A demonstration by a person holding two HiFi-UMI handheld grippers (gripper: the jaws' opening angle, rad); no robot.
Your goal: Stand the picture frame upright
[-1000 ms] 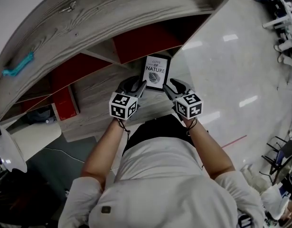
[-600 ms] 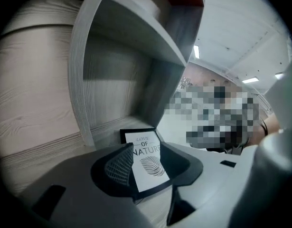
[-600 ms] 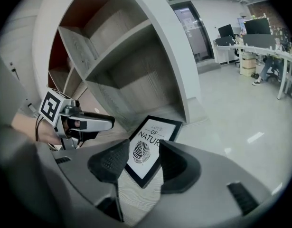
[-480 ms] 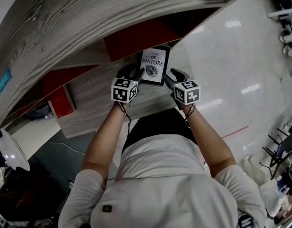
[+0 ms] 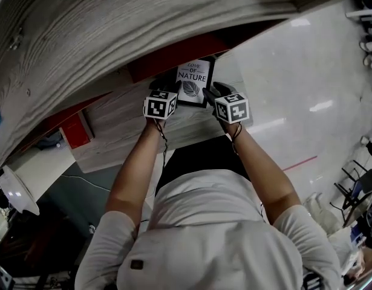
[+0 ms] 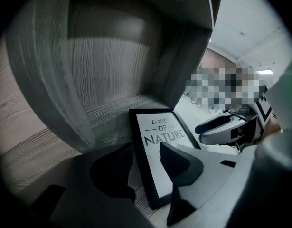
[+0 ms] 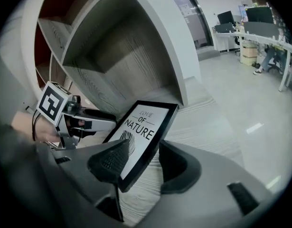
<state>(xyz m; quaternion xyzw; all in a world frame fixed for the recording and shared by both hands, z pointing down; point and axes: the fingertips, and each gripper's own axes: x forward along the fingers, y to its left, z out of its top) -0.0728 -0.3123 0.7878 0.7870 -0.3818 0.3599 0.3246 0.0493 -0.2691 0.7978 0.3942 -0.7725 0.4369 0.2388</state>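
"One big wood-grain shelf unit (image 5: 113, 29) overhangs everything. Where is the room to work?"

"Inside its open bay. The counter (image 5: 122, 128) there is bare around the picture frame (image 5: 192, 82). The frame sits toward the counter's right end, tilted back with its print facing us, neither flat nor fully standing. A side panel (image 7: 150, 42) rises just beside its top corner, and past the counter's right edge there is only floor (image 5: 294, 71)."

"And the grip?"

"The left hand-held gripper (image 6: 143, 167) pinches the frame's left edge near the bottom corner, one jaw on the glass and one behind. The right hand-held gripper (image 7: 138, 163) clamps the right edge the same way."

"How should the lift be finished?"

"I'd pivot it on the bottom edge, raising both sides evenly so it doesn't twist. Keep the top rail clear of the overhang and the panel, and set the base squarely, back from the counter's edges. I can't see the back support, so I'd test that the frame bears its own weight before easing either pinch."
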